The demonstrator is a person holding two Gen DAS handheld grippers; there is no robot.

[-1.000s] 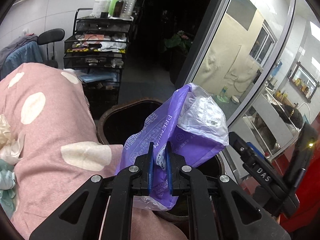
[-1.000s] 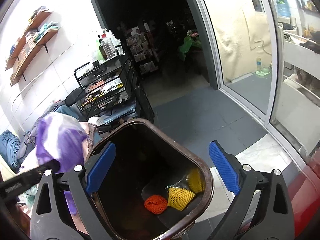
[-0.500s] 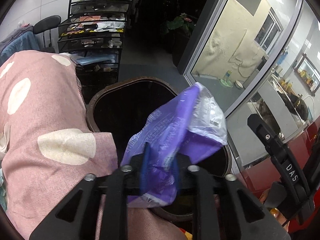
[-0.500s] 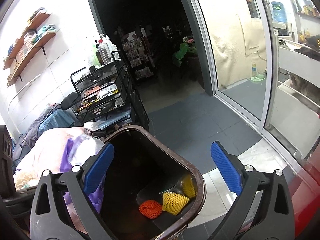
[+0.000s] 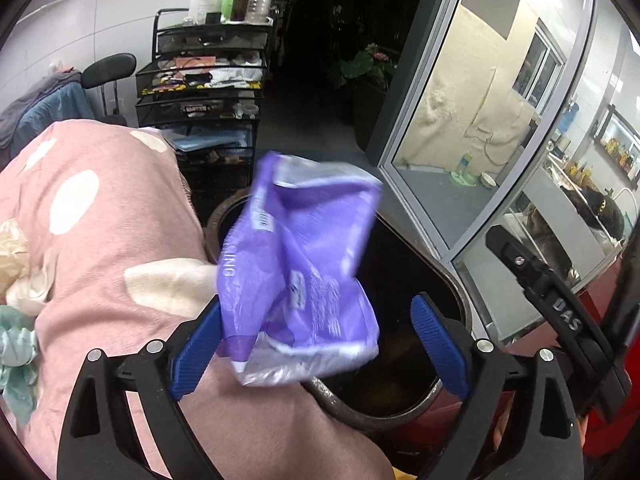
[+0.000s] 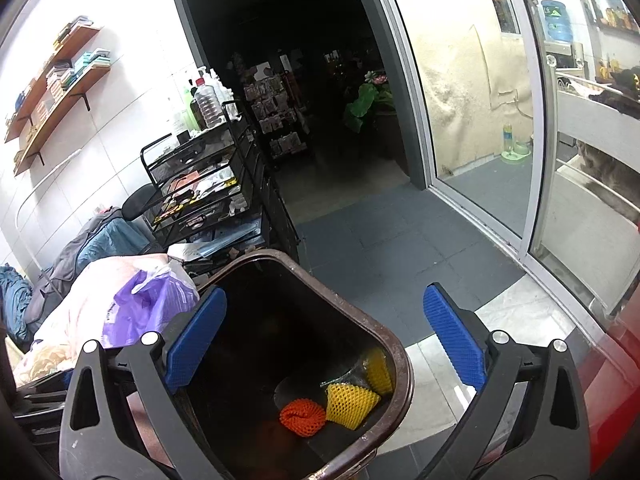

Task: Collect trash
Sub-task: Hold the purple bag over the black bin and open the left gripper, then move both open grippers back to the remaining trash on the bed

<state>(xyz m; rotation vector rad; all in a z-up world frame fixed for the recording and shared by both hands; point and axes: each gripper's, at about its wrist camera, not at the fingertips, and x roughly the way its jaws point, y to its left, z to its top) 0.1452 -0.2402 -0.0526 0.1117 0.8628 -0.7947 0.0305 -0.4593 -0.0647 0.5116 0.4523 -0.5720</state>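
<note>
I had the left gripper (image 5: 316,344) tipped downward over the brown bin (image 5: 456,304), its jaws having just been opening and now spread wide; the purple bag (image 5: 296,280) hung loose between them, motion-blurred, unpinched. My right gripper (image 6: 324,340) gaped empty above the bin, angled down.

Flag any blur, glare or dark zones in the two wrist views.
Left wrist: purple bag motion-blurred between the open left gripper, whose jaws have just been opening; doorway behind near black. Right wrist: sharp, bin interior dim, white wall at left overexposed, fisheye bends the door frames.
</note>
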